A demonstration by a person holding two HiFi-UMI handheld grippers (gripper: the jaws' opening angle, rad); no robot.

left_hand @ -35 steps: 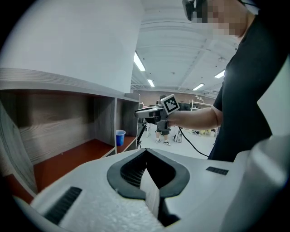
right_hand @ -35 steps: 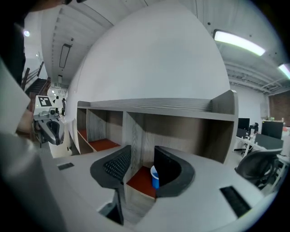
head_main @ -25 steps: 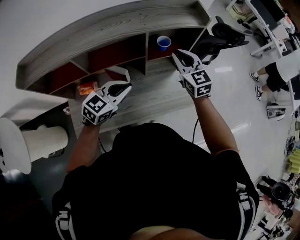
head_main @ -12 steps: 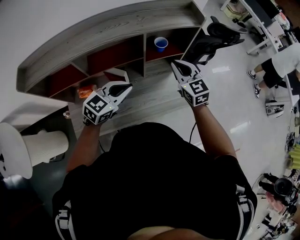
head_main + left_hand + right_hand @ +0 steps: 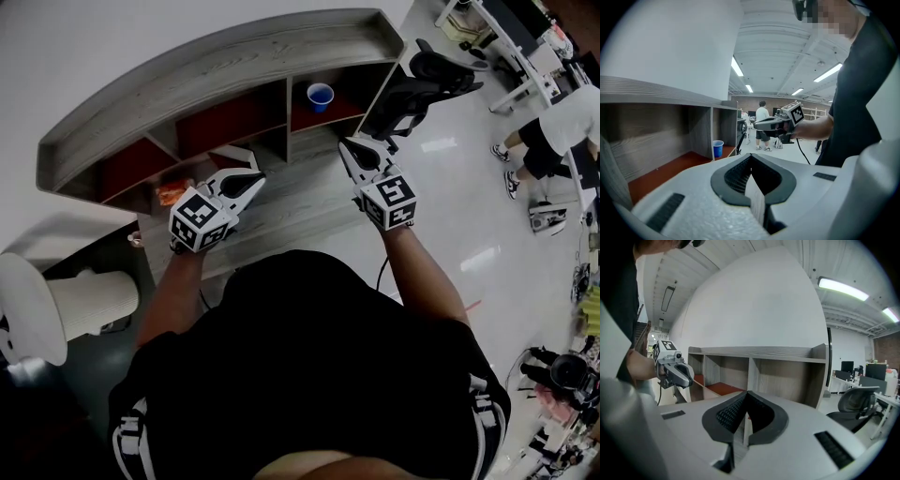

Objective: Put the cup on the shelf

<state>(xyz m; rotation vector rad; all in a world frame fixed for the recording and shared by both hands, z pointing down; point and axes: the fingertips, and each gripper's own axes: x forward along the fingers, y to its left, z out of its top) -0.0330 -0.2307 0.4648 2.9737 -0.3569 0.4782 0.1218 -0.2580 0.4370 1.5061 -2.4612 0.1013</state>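
Blue plastic cup [image 5: 320, 96] stood in right compartment of grey wooden shelf [image 5: 225, 56], left gripper [image 5: 251, 176] and right gripper [image 5: 346, 143] jaws were closed on nothing, black office chair [image 5: 422, 80] stood beside shelf

Orange packet [image 5: 172, 194]: lies on the grey wood top [image 5: 281, 202], near its left end, close to the back edge.
Office chair [image 5: 422, 80]: black, on the floor [image 5: 469, 206] just off the top's right end, ahead of me.
White round thing [image 5: 33, 319]: a wide disc on a ribbed white body, low at my left, beside the top's left end.
Seated person [image 5: 553, 141]: white shirt, dark shorts, at my far right near a white desk [image 5: 511, 42].
Standing person [image 5: 762, 117]: white shirt, back to me, well off across the room.
Floor: pale, glossy, with bright glints.
Ceiling lights [image 5: 737, 66]: long strips, lit.
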